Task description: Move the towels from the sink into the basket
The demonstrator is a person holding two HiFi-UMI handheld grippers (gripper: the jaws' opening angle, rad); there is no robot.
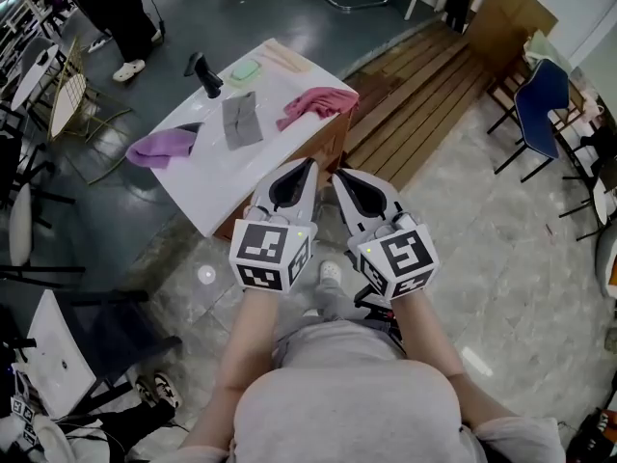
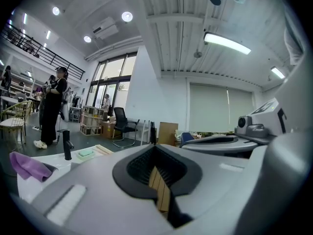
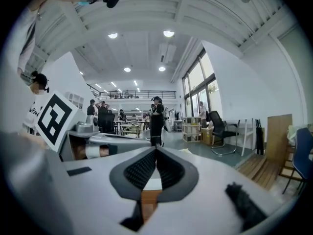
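Note:
A white counter (image 1: 217, 177) with a black faucet (image 1: 204, 73) stands ahead of me. Three towels lie on it: a purple one (image 1: 159, 148) at the left, a grey one (image 1: 241, 121) in the middle and a pink one (image 1: 318, 104) at the right edge. My left gripper (image 1: 310, 165) and right gripper (image 1: 337, 174) are side by side just short of the counter's near corner, both shut and holding nothing. The left gripper view shows its shut tips (image 2: 155, 146), the purple towel (image 2: 27, 164) and the faucet (image 2: 66, 145). In the right gripper view the tips (image 3: 156, 148) meet.
A green bar (image 1: 244, 69) and a beige item (image 1: 284, 56) lie at the counter's far end. A gold wire frame (image 1: 72, 95) stands at the left, with a person in black (image 1: 120, 17) beyond it. Wooden planks (image 1: 424, 95) and a blue chair (image 1: 540, 95) are at the right.

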